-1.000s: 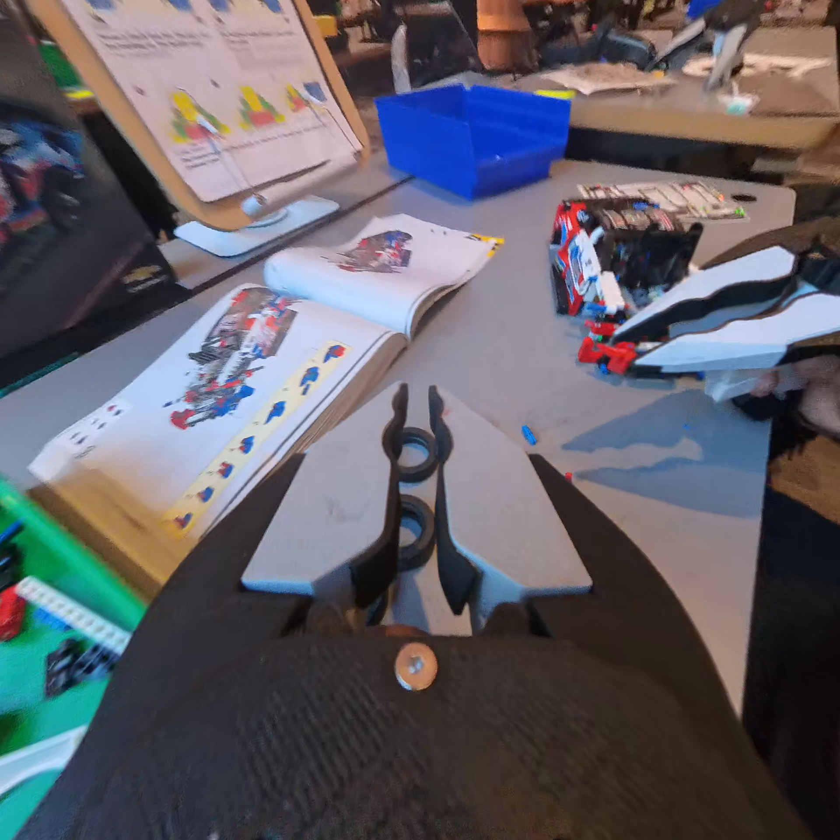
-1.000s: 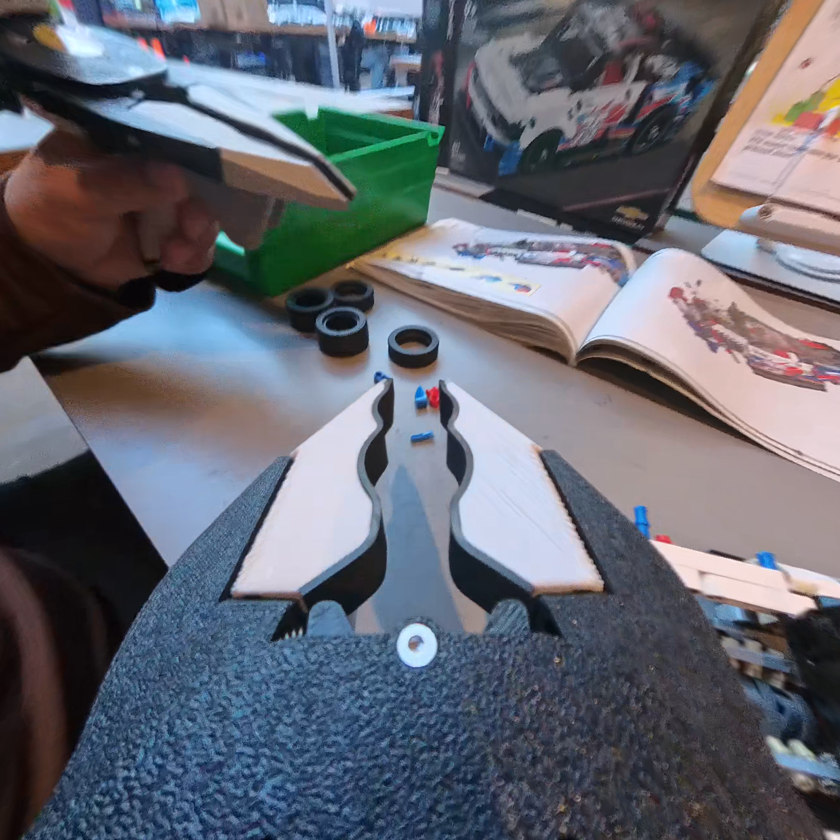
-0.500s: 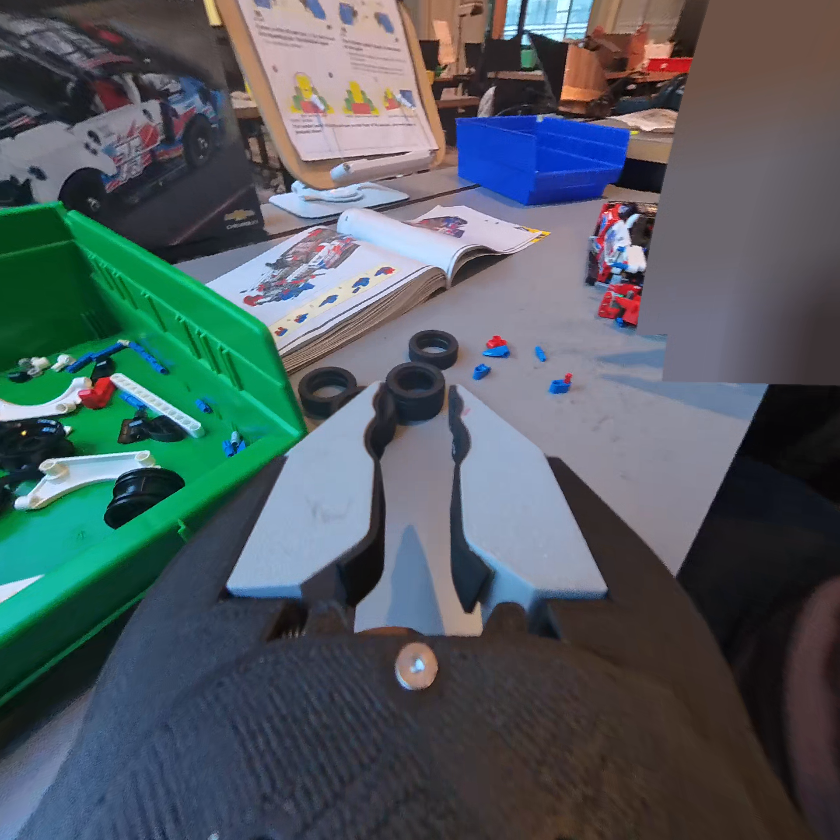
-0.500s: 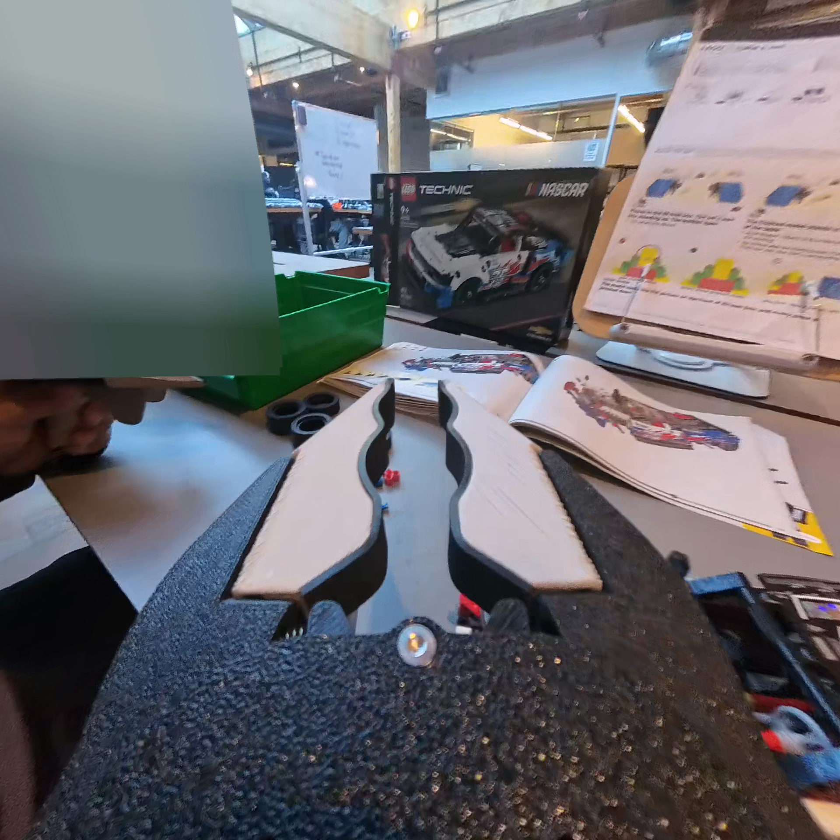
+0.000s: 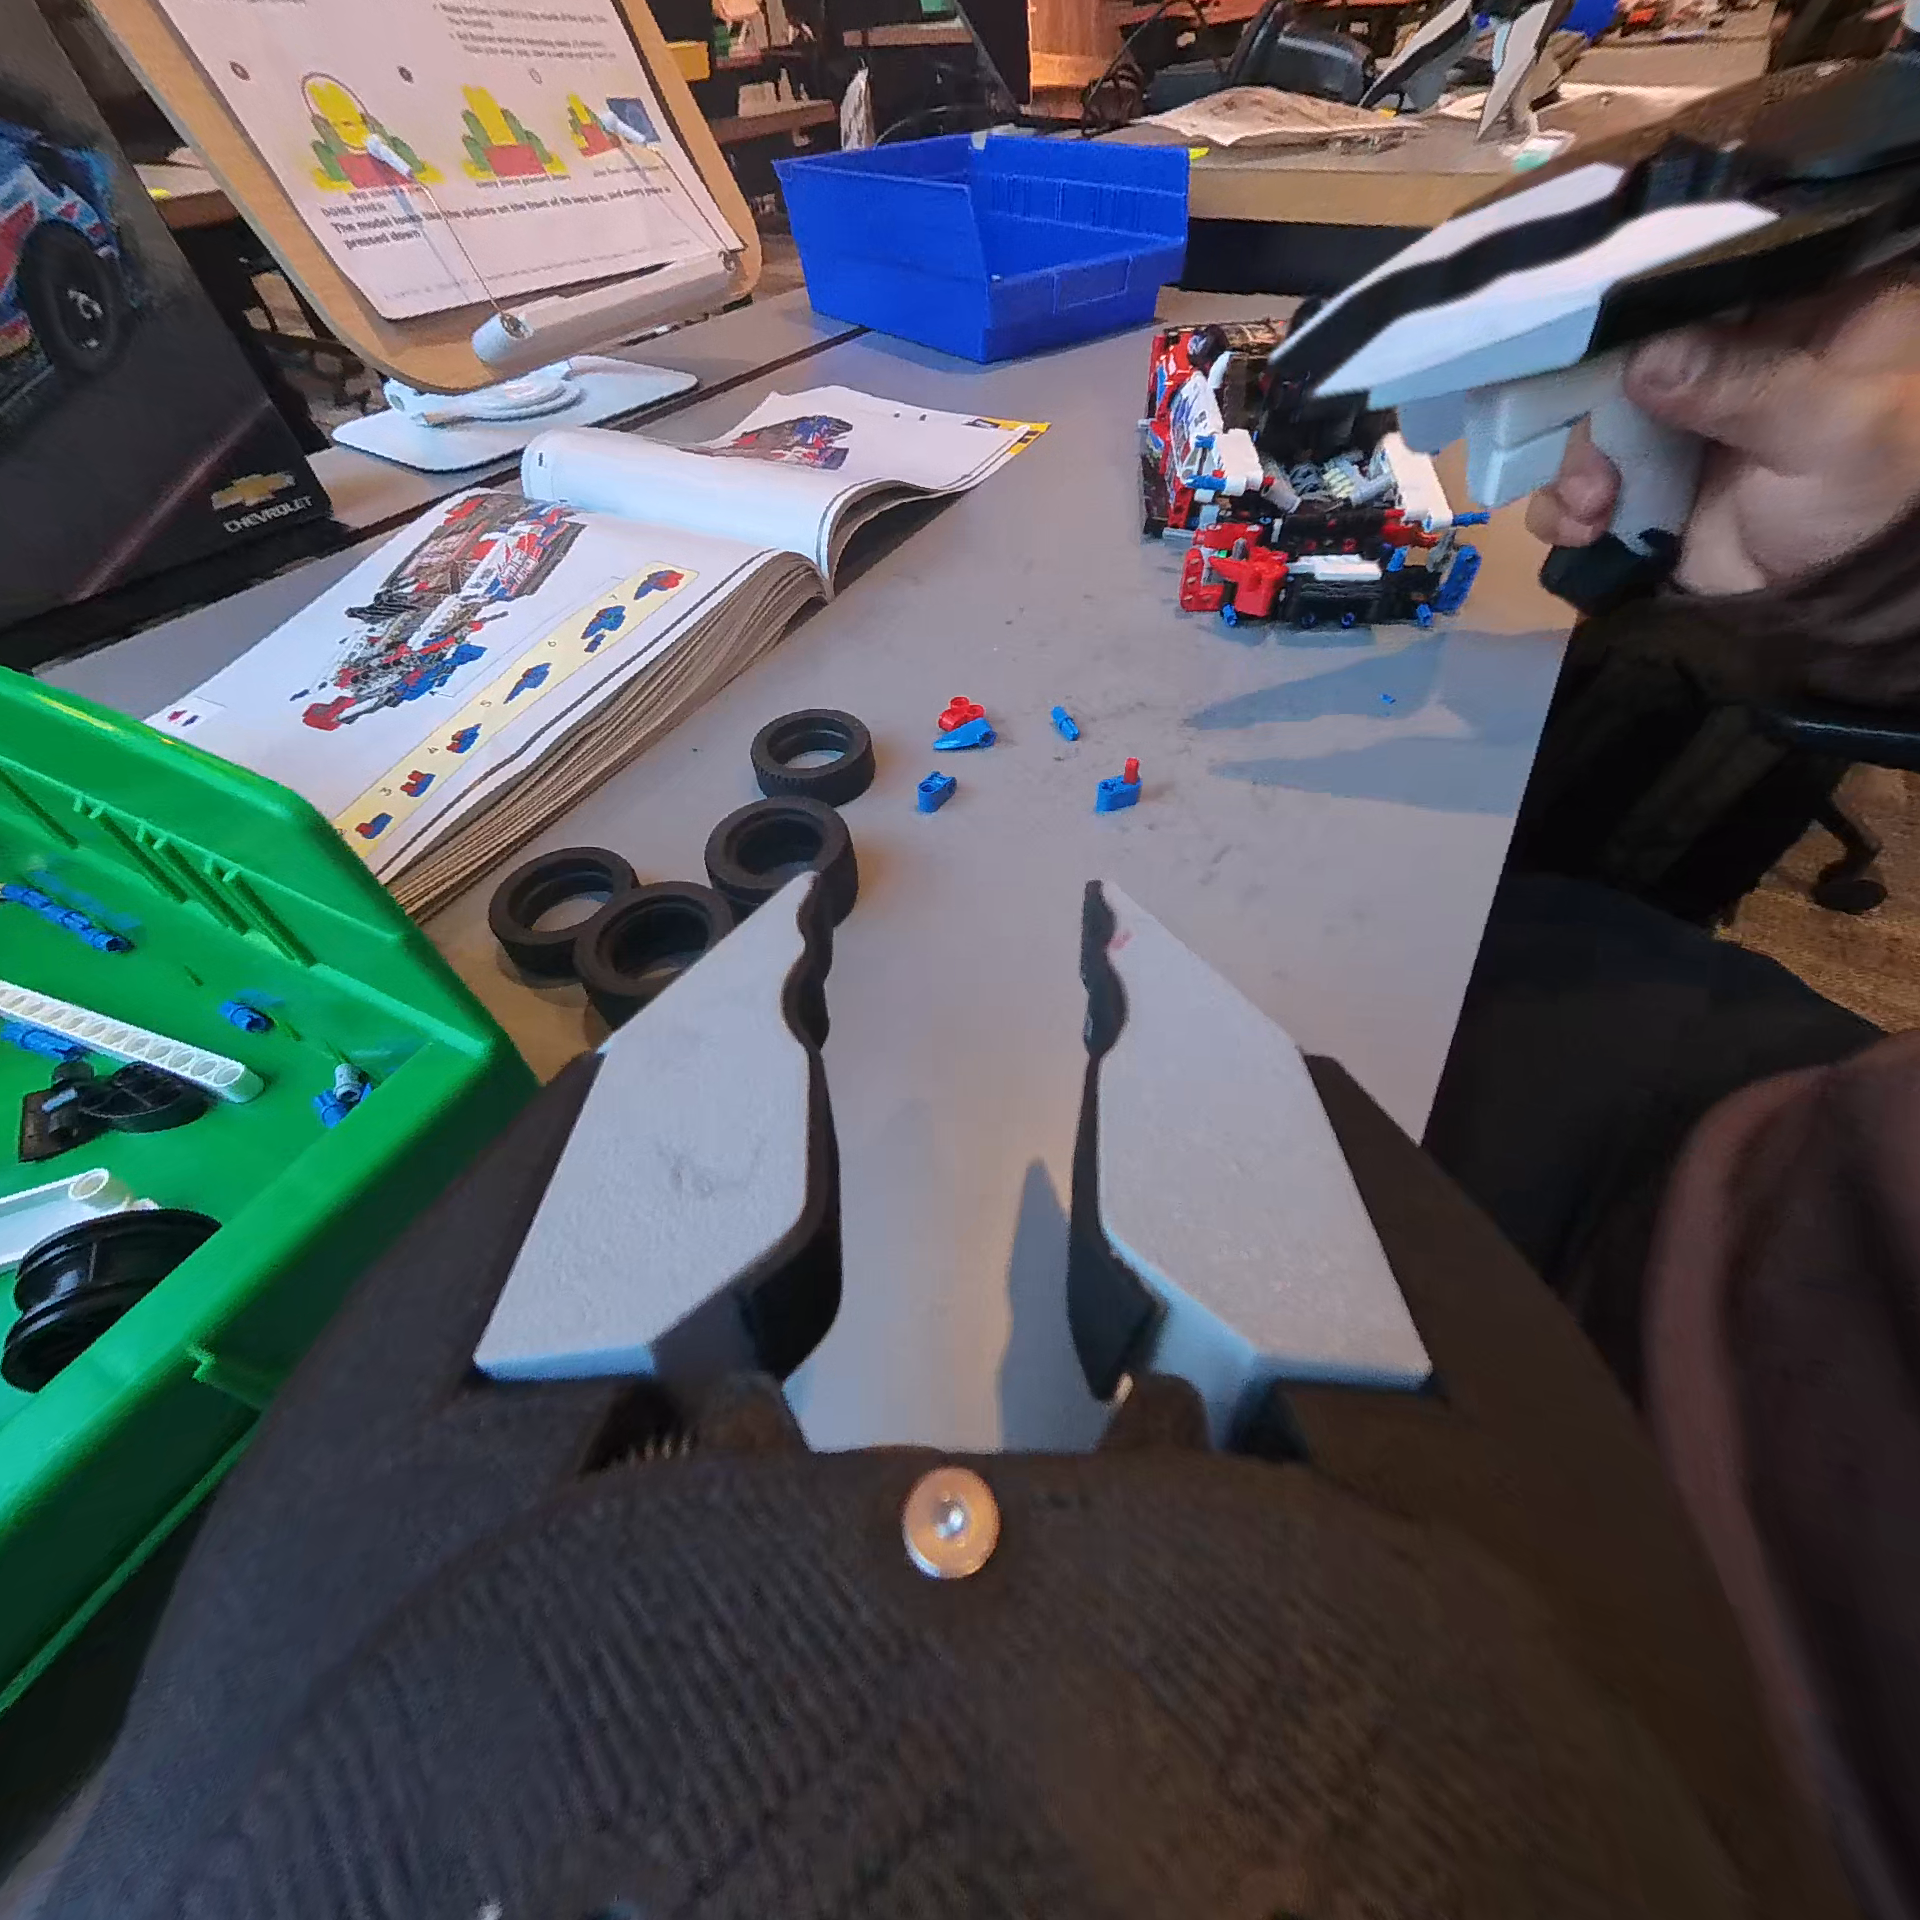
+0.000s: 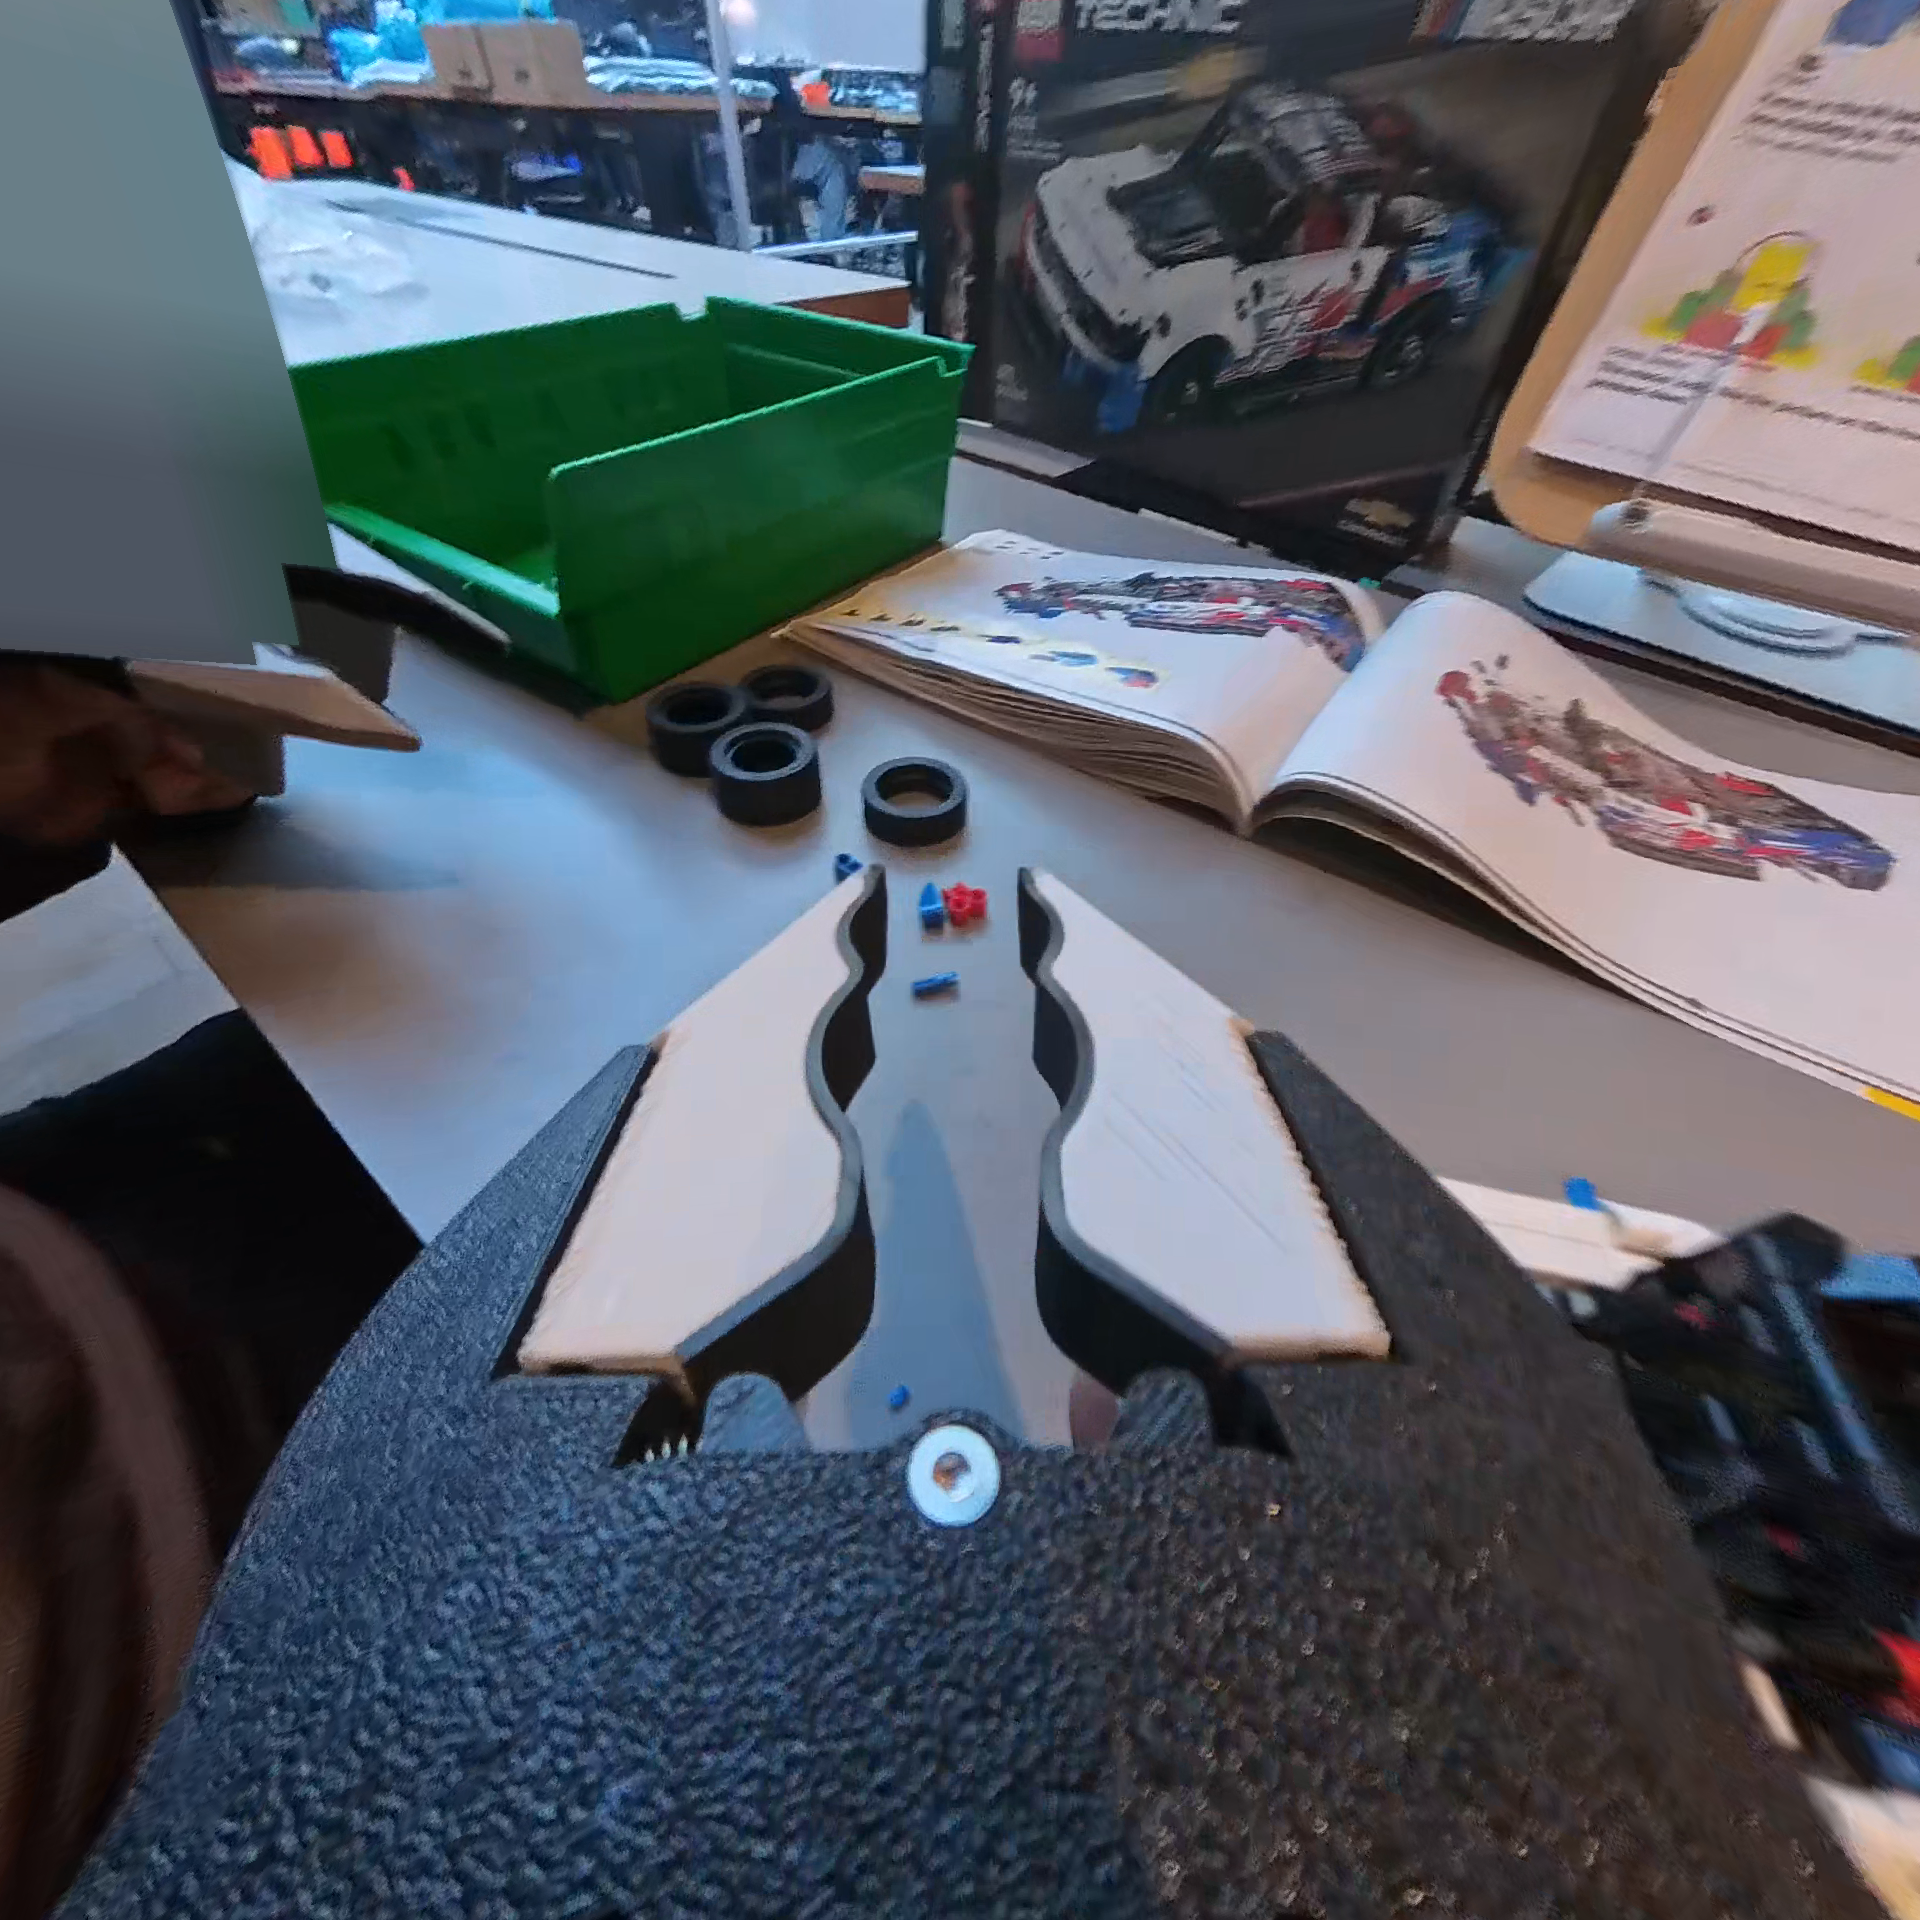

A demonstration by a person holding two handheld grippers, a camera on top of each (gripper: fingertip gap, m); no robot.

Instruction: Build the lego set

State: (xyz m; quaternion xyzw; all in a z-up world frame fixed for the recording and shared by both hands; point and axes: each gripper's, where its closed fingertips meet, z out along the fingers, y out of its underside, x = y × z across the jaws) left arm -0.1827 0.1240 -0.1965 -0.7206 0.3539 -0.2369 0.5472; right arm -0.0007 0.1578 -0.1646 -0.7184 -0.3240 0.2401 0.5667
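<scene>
Only the left wrist view shows the blue bin (image 5: 987,244).

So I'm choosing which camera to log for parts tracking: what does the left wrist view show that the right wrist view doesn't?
Only the left wrist view shows the inside of the green bin, with loose parts, the blue bin, and the whole half-built car. Only the right wrist view shows most of the set's box, standing behind the open manual. Both show the four black tyres, the small blue and red pieces, the manual, and both grippers open.
</scene>
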